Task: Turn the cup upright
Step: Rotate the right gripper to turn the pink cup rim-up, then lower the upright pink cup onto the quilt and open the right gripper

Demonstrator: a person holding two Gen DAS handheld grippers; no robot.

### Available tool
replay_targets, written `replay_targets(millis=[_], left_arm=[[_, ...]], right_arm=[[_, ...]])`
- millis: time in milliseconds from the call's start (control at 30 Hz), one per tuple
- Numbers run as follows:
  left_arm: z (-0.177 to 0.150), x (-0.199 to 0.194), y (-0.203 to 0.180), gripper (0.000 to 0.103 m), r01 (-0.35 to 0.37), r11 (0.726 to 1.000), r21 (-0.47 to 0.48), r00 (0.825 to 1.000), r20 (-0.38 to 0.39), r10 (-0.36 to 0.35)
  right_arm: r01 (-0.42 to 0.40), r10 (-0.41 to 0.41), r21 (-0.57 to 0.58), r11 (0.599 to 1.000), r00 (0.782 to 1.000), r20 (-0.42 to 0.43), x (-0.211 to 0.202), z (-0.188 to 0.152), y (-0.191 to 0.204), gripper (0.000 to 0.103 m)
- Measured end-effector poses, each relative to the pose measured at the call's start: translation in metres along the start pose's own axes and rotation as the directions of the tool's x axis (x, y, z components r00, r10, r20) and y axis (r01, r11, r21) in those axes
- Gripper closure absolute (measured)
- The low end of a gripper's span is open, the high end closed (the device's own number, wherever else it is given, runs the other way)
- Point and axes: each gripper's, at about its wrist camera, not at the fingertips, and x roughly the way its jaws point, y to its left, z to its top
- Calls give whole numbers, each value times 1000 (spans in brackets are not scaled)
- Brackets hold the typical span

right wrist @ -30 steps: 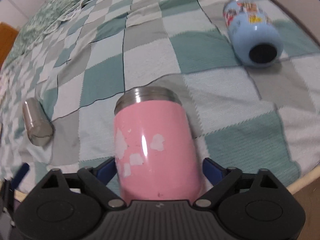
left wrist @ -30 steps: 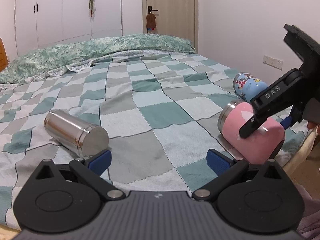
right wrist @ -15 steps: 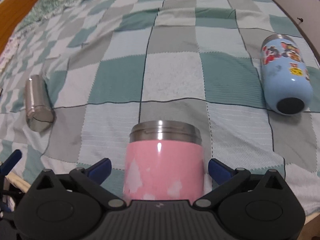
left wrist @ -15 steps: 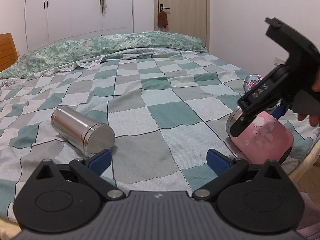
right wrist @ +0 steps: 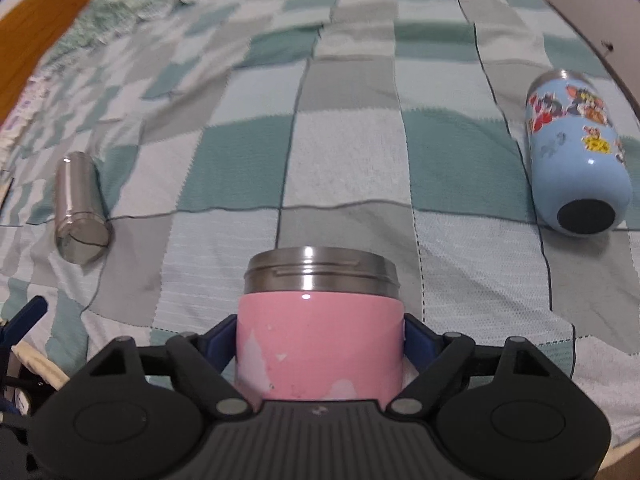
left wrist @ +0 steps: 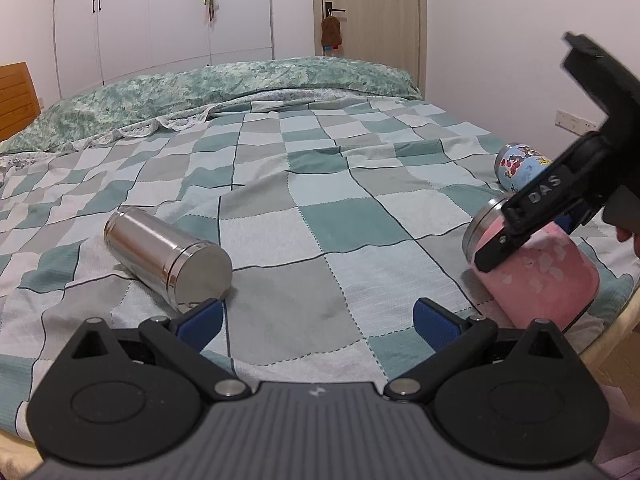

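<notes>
A pink cup (right wrist: 320, 340) with a steel rim lies tilted on the checked blanket near the bed's right front edge; it also shows in the left wrist view (left wrist: 536, 280). My right gripper (right wrist: 320, 338) is shut on the pink body, one blue pad on each side, and in the left wrist view its black fingers (left wrist: 532, 216) cross the cup's rim end. My left gripper (left wrist: 316, 316) is open and empty, low over the blanket. A steel cup (left wrist: 168, 256) lies on its side just ahead of its left finger.
A light blue cartoon cup (right wrist: 572, 156) lies on its side to the right; it also shows in the left wrist view (left wrist: 520, 168). The steel cup (right wrist: 80, 208) lies at the left in the right wrist view. The bed's edge (left wrist: 616, 320) runs close at the right.
My right gripper has closed its pads onto the pink cup and tipped it so the rim end rises. The left gripper has shifted only slightly.
</notes>
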Motion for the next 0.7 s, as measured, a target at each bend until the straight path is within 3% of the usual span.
replay_targets(millis=[200, 367, 500, 600, 700], left_arm=[[1, -1, 9, 0, -12, 1000, -25, 1000, 4, 12], [4, -4, 17, 0, -22, 998, -53, 1000, 20, 23], [8, -6, 21, 0, -29, 996, -81, 999, 41, 32], [11, -4, 22, 0, -32, 994, -106, 998, 54, 37], [12, -3, 22, 0, -45, 991, -125, 997, 64, 53]], right_arm=[[-73, 82, -54, 996, 979, 184, -26, -21, -4, 20], [-52, 104, -141, 989, 916, 388, -42, -44, -2, 20], [-45, 136, -179, 983, 829, 542, -47, -55, 3, 20], [6, 134, -207, 978, 740, 659, -46, -58, 12, 20], [85, 138, -246, 966, 633, 761, -34, -64, 21, 20]])
